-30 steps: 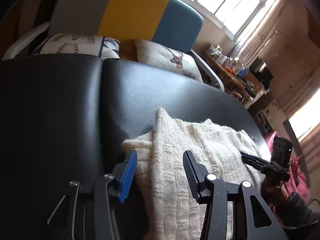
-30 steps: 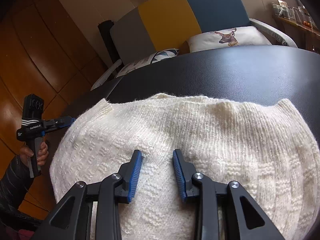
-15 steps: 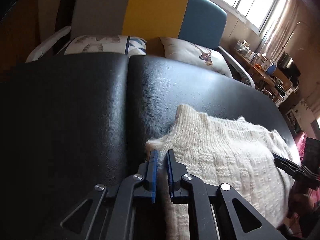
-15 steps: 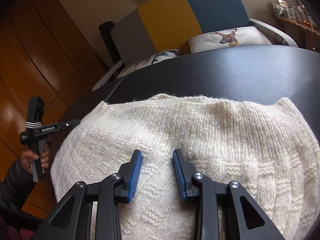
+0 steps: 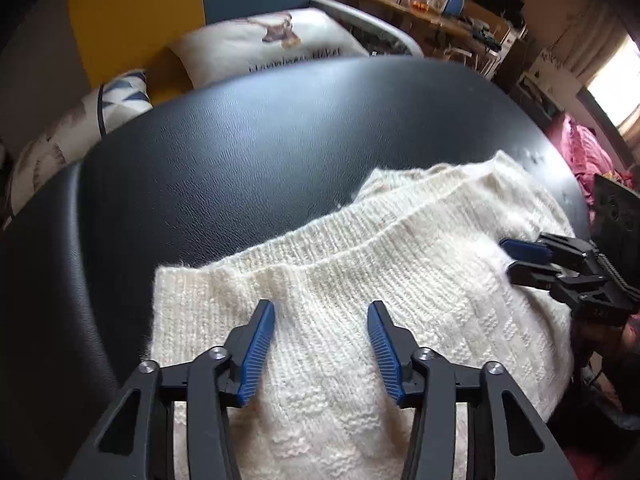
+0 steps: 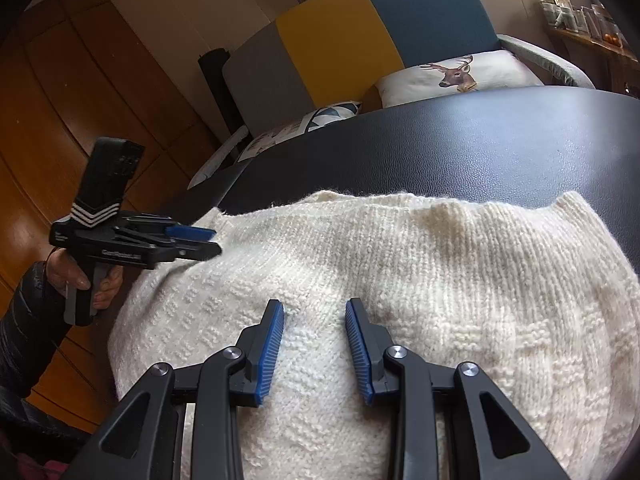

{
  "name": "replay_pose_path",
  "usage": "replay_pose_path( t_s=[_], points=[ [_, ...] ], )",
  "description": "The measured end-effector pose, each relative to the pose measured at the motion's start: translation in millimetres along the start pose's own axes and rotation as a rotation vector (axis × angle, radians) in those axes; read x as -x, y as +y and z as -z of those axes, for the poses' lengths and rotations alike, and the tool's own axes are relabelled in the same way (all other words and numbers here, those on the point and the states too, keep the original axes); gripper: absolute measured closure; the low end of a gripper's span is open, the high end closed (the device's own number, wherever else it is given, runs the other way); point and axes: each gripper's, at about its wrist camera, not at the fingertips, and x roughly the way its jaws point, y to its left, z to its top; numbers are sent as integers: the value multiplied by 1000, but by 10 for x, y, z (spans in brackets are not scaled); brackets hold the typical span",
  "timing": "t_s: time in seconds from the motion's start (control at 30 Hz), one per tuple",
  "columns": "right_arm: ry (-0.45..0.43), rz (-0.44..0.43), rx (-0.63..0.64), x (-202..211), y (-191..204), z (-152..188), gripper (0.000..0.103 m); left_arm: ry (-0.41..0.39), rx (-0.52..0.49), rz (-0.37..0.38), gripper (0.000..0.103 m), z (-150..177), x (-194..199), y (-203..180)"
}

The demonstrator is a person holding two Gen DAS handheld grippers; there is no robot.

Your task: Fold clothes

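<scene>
A cream knit sweater (image 5: 420, 280) lies folded on the black padded table (image 5: 240, 152), its ribbed edge toward the far side. My left gripper (image 5: 320, 312) hovers open over the sweater's left part, with knit showing between the blue pads and nothing gripped. In the right wrist view the same sweater (image 6: 460, 280) fills the foreground and my right gripper (image 6: 314, 308) stands open just above its middle. The right gripper (image 5: 510, 256) also shows at the sweater's right edge in the left wrist view. The left gripper (image 6: 216, 242) shows at the sweater's left corner, held by a hand (image 6: 68, 272).
Behind the table stands a sofa with a grey, yellow and teal back (image 6: 360, 32) and a deer-print pillow (image 6: 452, 74). A wooden cabinet (image 6: 60, 100) is at the left. A cluttered desk (image 5: 440, 12) and pink cloth (image 5: 584, 152) are at the right.
The left gripper was shut at the sweater's left corner half a second ago; now it is open and has swung right, over the sweater. The right gripper has hardly moved.
</scene>
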Motion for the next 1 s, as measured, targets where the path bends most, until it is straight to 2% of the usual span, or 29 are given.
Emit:
replay_pose_path(
  t_s=[0.03,0.07,0.17,0.23,0.3,0.37,0.5,0.57,0.63,0.67,0.73,0.87,1.0],
  points=[
    [-2,-2,-2,1,-4,-1,71,13,6,-4,90,-23,-49,-6],
    [-3,-1,-1,3,-3,1,71,-10,27,1,97,-41,-18,10],
    [-7,2,1,8,1,6,71,-172,109,32,97,-24,201,63],
    [-8,9,3,4,9,10,71,-224,179,17,97,17,153,138],
    [-10,17,5,1,18,14,71,-222,219,-2,97,79,-40,182],
    [-11,24,8,-3,26,18,71,-244,241,13,94,150,-138,192],
    [-9,34,9,-19,36,23,71,-243,243,15,94,172,-140,184],
    [-6,37,10,-26,38,23,71,-232,264,41,93,160,-127,227],
    [-4,35,7,-28,30,24,71,-234,332,101,86,147,-28,326],
    [-4,33,5,-27,23,26,71,-259,369,117,81,168,65,379],
    [-4,29,2,-28,14,25,71,-307,411,86,75,270,260,451],
    [-6,9,-19,3,-21,15,71,-383,537,114,43,686,565,699],
    [7,31,-63,141,-2,7,69,-357,630,95,32,1173,686,946]
  ],
)
